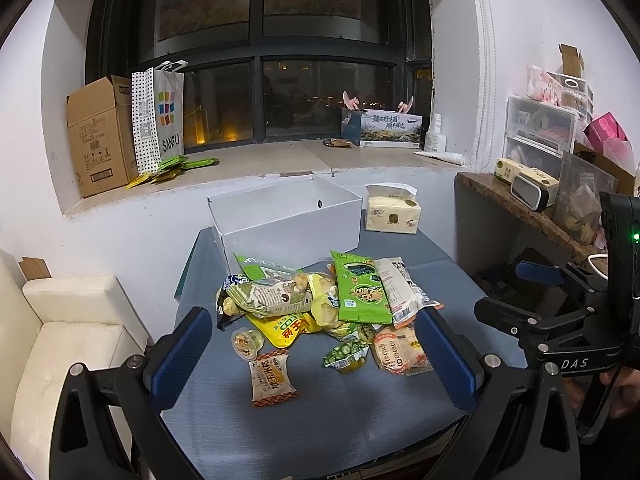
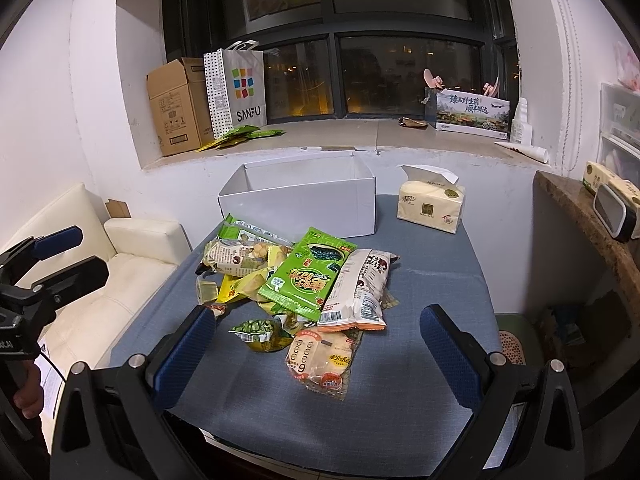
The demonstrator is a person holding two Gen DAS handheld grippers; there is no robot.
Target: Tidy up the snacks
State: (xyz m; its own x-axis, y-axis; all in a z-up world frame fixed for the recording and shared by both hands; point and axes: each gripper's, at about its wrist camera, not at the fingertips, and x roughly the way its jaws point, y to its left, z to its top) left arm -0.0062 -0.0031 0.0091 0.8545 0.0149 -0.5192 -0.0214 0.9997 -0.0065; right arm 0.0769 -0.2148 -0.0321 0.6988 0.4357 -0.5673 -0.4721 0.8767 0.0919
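Note:
A heap of snack packets lies mid-table on a blue-grey cloth: a green seaweed pack [image 1: 362, 290] [image 2: 308, 278], a white long pack [image 1: 404, 290] [image 2: 358, 288], a round rice-cracker pack [image 1: 398, 350] [image 2: 322, 360], a green pea cup [image 1: 346, 354] [image 2: 260, 334], a small orange-white packet [image 1: 272, 378] and a jelly cup [image 1: 246, 342]. Behind the heap stands an open white box [image 1: 288, 220] [image 2: 300, 204], empty as far as I see. My left gripper [image 1: 316, 354] is open just short of the heap. My right gripper [image 2: 318, 354] is open too, with the cracker pack lying between its fingers, untouched.
A tissue pack [image 1: 394, 214] [image 2: 432, 208] sits at the table's far right. A cream sofa [image 1: 76, 344] is left of the table, a dark shelf [image 1: 532, 216] with clutter to the right. Cartons and a paper bag [image 2: 238, 88] stand on the windowsill.

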